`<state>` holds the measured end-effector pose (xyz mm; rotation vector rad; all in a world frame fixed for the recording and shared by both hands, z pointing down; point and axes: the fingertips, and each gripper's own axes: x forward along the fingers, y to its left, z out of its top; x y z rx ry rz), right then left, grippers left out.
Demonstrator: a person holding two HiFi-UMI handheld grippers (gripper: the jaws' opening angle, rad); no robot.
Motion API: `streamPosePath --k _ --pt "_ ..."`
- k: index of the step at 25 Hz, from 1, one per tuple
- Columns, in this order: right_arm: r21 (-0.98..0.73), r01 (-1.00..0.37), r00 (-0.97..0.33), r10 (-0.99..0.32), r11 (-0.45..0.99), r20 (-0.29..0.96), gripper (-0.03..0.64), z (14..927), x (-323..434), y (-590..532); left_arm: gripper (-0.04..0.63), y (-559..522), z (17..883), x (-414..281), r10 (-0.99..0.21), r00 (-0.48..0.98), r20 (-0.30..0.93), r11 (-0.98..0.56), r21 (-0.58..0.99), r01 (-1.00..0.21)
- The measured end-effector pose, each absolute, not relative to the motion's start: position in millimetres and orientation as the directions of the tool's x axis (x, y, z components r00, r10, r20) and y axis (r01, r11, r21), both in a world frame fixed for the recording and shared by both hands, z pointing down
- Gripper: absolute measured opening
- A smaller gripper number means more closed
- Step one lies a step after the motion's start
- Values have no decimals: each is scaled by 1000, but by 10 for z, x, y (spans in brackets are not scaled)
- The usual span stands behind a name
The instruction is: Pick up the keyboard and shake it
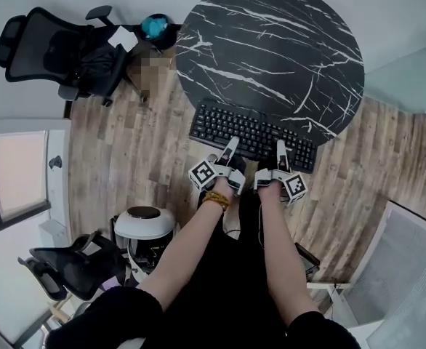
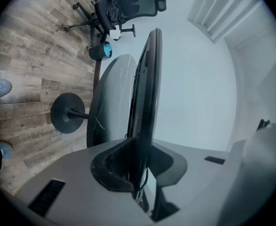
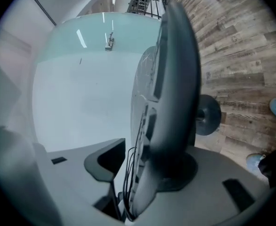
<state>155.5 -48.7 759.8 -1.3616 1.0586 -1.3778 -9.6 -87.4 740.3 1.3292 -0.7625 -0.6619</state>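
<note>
Keyboard first: your left hand-held gripper pinches its near edge, while your right hand-held gripper stands spread around that same edge, 1 jaw clear of it. Beyond, its far side overlaps the desk rim. Shake now and 1 grip carries everything; I'd expect the keyboard to pivot, slip out, or knock the desk.

Keyboard mid-frame, far edge overlapping lower rim of table at upper centre. Left gripper, right gripper side by side at keyboard's near edge. Office chair upper left; second chair lower left, appliance just right of it.
</note>
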Motion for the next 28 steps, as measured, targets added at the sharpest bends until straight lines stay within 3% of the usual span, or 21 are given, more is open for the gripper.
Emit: streamPosePath --k 2,6,18,28 --pt "-975 42 35 -975 -219 221 176 7574 1590 -488 72 -848 7375 -116 -792 603 99 127 992 3" --pt "-981 -68 -6 -983 -184 185 149 7349 1563 -538 72 -871 7341 -168 -806 585 85 143 988 54" --pt "-991 -136 24 -1000 -16 13 113 6448 1716 -863 74 -1227 6484 -190 -827 544 -142 -46 981 187" --pt "-975 -211 -36 -997 70 -64 92 5764 1683 -1044 74 -1419 5764 -103 -804 551 -224 -147 972 182"
